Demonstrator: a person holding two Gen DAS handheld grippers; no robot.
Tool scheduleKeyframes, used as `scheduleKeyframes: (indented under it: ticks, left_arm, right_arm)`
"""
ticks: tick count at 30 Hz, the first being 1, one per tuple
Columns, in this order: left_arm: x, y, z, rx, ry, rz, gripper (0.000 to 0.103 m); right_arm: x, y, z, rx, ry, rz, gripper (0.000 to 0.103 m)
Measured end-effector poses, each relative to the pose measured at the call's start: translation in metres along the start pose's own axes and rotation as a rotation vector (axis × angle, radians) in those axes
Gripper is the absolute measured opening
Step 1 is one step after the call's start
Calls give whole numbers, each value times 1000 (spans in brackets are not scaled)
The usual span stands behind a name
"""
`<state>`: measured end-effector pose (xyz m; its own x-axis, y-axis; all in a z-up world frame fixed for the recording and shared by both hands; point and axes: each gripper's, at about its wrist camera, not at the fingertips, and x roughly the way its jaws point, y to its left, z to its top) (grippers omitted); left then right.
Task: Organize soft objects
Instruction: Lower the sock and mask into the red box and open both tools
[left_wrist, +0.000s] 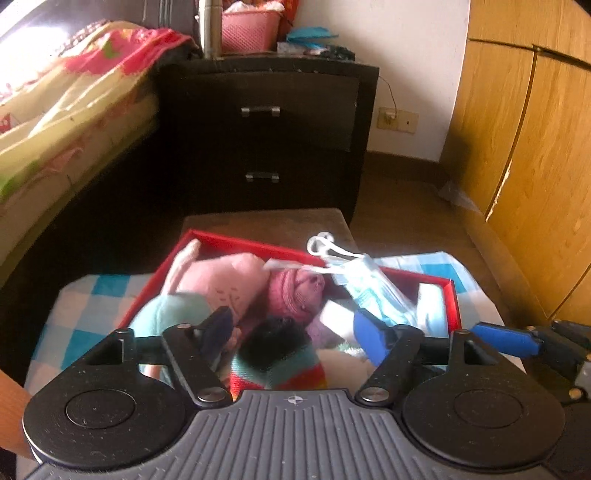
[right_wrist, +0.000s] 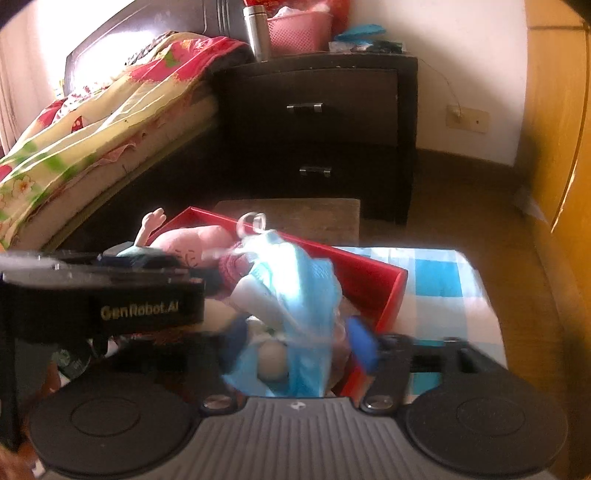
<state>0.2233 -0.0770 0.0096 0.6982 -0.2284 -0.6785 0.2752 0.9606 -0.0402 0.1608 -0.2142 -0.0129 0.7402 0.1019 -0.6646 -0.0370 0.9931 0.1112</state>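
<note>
Left wrist view: left tool (left_wrist: 295, 328) spread over the soft toys (left_wrist: 255, 284) in the red box (left_wrist: 452, 295); right tool (right_wrist: 295, 341) spread around the blue bag (right_wrist: 295, 291), seemingly releasing; next, withdraw clear

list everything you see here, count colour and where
box: 1, red, on the checked cloth
plush toys: at least 2, pink, in the box
knit toy: 1, striped with a dark top, near end of the box
bag: 1, light blue, clear, over the box's right side, white loops on top
cloth: 1, blue and white checked, under the box
nightstand: 1, dark, two drawers, behind
basket: 1, pink, on the nightstand
flask: 1, steel, beside the basket
bed: 1, floral cover, left
wardrobe: 1, wooden, right
left tongs: open, over the toys
right tongs: open, around the bag
</note>
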Motion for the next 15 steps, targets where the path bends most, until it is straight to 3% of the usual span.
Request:
scheduleKeyframes:
  ticks: [15]
  left_arm:
    - [-47,5,-9,2,-21,68,81]
  right_arm:
    - [-29,4,-14,-6,-4,25,51]
